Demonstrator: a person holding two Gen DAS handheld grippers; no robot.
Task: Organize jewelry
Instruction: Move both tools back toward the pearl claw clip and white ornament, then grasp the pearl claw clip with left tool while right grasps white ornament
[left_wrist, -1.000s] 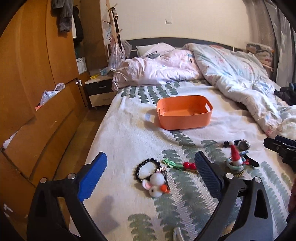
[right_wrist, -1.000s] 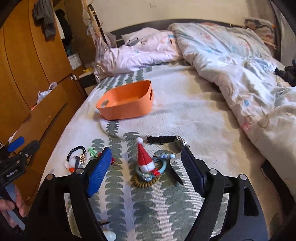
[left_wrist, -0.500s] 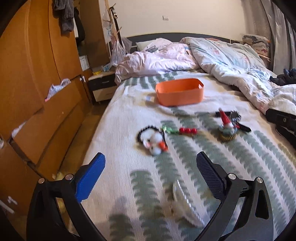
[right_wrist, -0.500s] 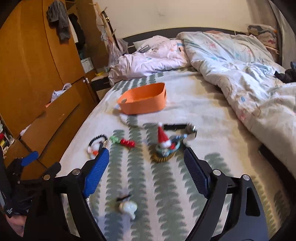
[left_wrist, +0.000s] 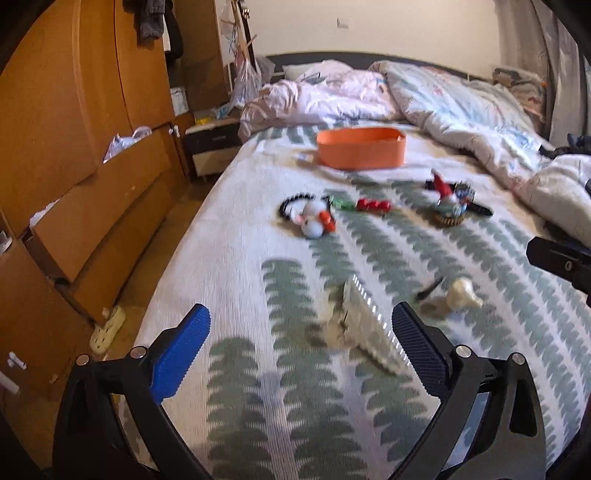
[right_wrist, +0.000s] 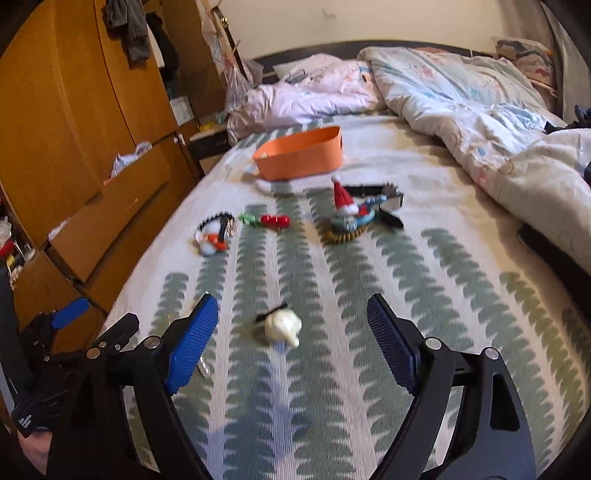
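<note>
- both tongs stand with their ribbed blue pads wide apart and nothing between them: the left gripper (left_wrist: 301, 345) hangs low over the bedspread (left_wrist: 236, 266), the right gripper (right_wrist: 291, 338) beside it.
- as a judgement, the sorting has barely begun: every piece in view lies loose on the cover, and the low angle hides the floor of the orange basket (left_wrist: 361, 147), so i cannot tell if anything is in it.
- left to right in the far row, in front of the basket: a black bead bracelet (left_wrist: 291, 205), round and glossy, touching a fluffy white mouse charm (left_wrist: 313, 221) with an orange spot.
- just beside it, a green and red cherry clip (left_wrist: 364, 204), small and hard-looking.
- further right, a felt santa-hat figure (left_wrist: 445, 192) stands on a woven ring (left_wrist: 448, 220), with a dark watch strap (right_wrist: 364, 190) behind.
- nearest, a clear ridged plastic hair clip (left_wrist: 373, 332), blurred, lies by the left tongs' inner pad.
- a pearly white clip (right_wrist: 282, 325), smooth and rounded, with a dark prong, sits ahead of the right tongs' open gap.
- bedspread is knitted, soft, leaf-patterned; small pieces may sink into it.
</note>
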